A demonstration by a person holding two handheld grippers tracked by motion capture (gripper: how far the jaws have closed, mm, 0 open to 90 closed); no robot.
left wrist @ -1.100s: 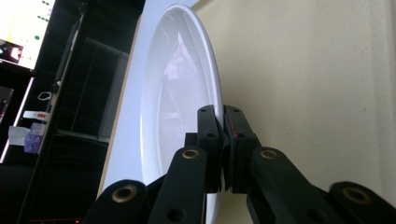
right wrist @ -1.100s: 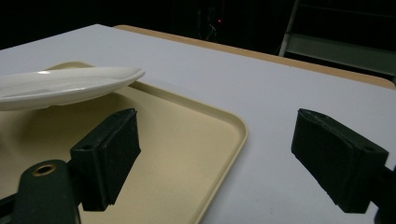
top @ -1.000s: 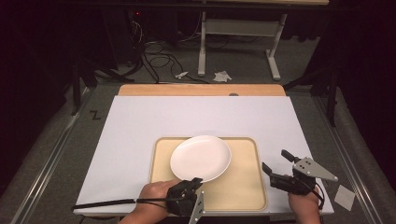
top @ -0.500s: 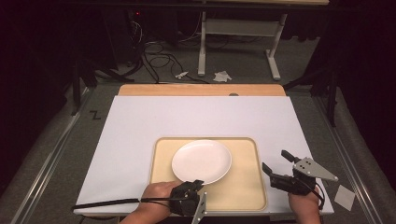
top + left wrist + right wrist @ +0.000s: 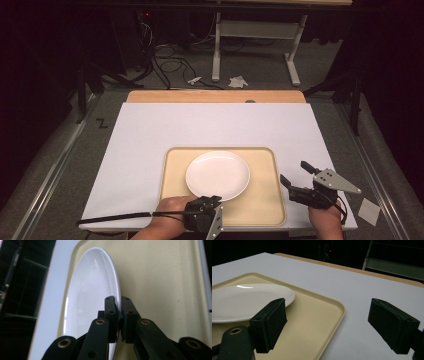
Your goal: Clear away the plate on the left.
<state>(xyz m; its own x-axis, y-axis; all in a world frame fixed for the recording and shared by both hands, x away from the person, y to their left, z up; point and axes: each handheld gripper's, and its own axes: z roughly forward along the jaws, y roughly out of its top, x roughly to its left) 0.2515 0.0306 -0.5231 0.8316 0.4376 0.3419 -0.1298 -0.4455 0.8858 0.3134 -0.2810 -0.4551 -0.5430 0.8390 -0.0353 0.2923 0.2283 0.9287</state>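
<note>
Left gripper (image 5: 119, 315) was seen clamped on the white plate's (image 5: 217, 175) near rim, on the tray (image 5: 265, 205); right gripper (image 5: 295, 176) was held apart by the tray's right edge.

Tray (image 5: 260, 205) on the near half of your table (image 5: 150, 135), plate (image 5: 217, 175) in the tray left of its centre, left gripper (image 5: 212, 200) at the plate's near rim, right gripper (image 5: 295, 175) right of the tray.

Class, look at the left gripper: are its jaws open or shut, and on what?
Shut on the white plate. The left gripper has its jaws pressed against either side of the plate's near rim, over the tray.
</note>
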